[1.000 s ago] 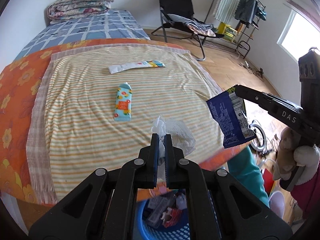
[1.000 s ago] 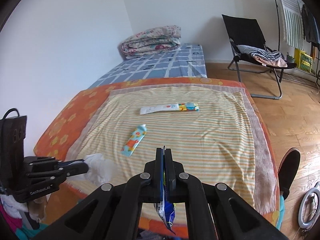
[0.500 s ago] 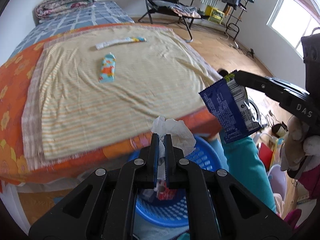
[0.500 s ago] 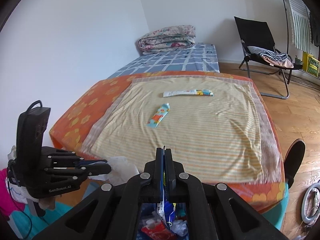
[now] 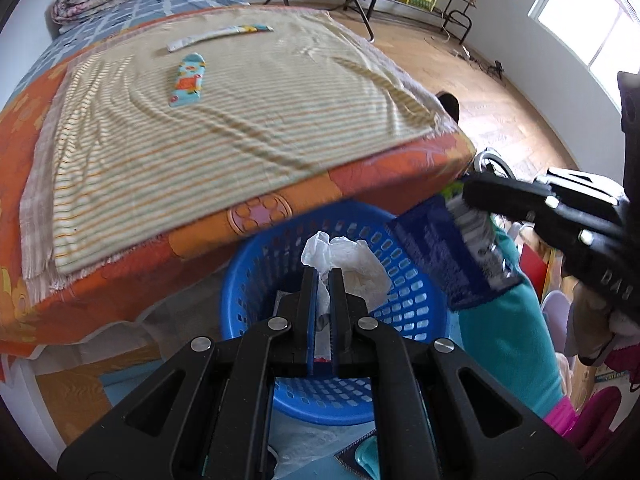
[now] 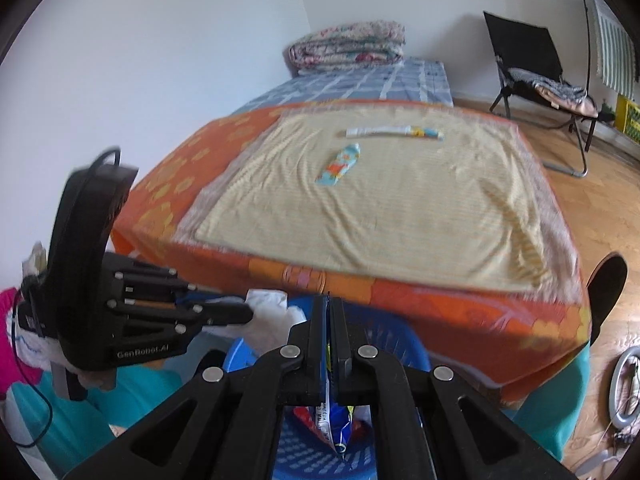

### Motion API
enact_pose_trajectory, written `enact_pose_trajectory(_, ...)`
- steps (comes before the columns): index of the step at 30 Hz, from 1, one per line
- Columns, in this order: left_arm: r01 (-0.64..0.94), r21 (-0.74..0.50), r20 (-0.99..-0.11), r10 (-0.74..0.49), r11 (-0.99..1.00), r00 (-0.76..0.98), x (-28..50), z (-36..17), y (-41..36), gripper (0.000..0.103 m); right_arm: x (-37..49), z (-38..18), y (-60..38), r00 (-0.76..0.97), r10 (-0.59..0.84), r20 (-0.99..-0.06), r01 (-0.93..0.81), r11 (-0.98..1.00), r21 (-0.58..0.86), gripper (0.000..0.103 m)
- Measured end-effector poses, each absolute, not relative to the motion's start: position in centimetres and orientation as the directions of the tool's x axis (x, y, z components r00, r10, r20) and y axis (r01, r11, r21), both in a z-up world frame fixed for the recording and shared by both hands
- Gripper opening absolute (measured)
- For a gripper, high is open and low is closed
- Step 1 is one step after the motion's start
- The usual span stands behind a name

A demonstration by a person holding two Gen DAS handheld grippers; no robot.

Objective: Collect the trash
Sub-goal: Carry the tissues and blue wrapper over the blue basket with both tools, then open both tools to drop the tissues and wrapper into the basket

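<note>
Tissue (image 5: 348, 256) pinched in left claw (image 5: 324, 280), wrapper (image 5: 448, 252) in right claw (image 6: 331, 312), over basket (image 5: 404, 312).

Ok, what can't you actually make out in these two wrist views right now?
- Blue basket contents: left wrist view, hidden by the left gripper and its crumpled tissue.
- Blue wrapper print: blurred, partly covered by the right gripper.
- Long tube label on the bed: right wrist view, too small.

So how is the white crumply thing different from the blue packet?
The tissue is white, soft and crumpled; the snack wrapper is dark blue, flat and printed. The left gripper pinches the tissue; the right gripper pinches the wrapper. Both are held at the blue basket.
</note>
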State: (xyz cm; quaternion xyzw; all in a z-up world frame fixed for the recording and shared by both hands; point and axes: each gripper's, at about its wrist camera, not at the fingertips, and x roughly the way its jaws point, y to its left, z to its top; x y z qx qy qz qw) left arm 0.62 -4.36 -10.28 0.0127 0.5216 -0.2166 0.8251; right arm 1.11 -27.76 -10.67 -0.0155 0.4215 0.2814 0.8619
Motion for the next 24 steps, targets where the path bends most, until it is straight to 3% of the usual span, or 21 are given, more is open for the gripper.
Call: enact_pose_trajectory(24,0.360,-0.158,-0.930,-0.261,0.919,0.258,0.4,-15.3,-5.1,0.003,0.2,-17.7,-28.0,0.378,0.429,-0.821,-0.448,0.860,0.244,0.000)
